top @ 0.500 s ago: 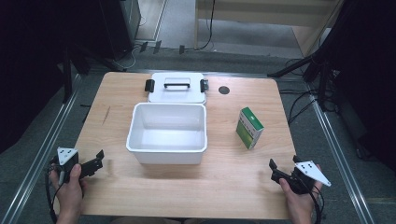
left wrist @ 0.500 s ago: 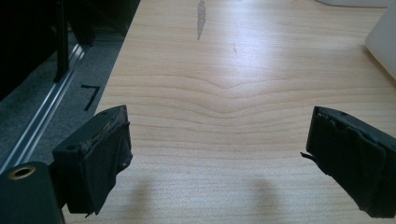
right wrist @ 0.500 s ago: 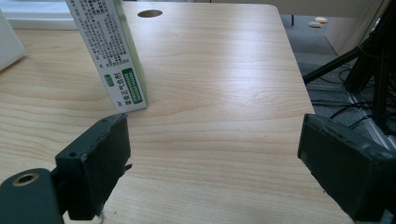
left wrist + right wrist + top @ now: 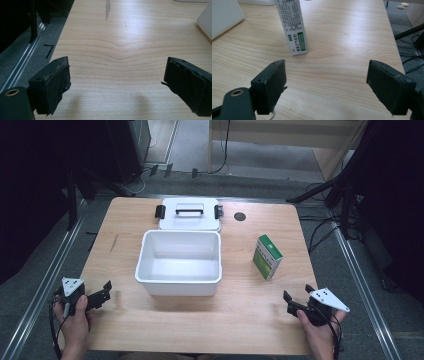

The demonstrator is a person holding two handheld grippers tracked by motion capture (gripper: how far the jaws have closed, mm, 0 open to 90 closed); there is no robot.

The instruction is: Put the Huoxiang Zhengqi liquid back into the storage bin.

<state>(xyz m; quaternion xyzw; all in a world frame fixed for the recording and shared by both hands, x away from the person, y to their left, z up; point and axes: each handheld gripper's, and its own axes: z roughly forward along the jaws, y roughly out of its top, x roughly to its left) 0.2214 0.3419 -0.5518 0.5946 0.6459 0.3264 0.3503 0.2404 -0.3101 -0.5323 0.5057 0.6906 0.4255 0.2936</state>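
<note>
Wooden table [image 4: 200, 320] work looks unstarted: green box [image 4: 267, 256] stands at three o'clock of the empty white bin [image 4: 179, 280], untouched, while left gripper [image 4: 102, 292] and right gripper [image 4: 295, 301] wait open-jawed, holding nothing.

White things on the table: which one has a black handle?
The flat white lid at the far side, with the black handle and black clips. The open white bin in front of it has neither.

Green-and-white carton [image 4: 267, 256], upright on the wooden table's right side, well apart from both grippers
</note>
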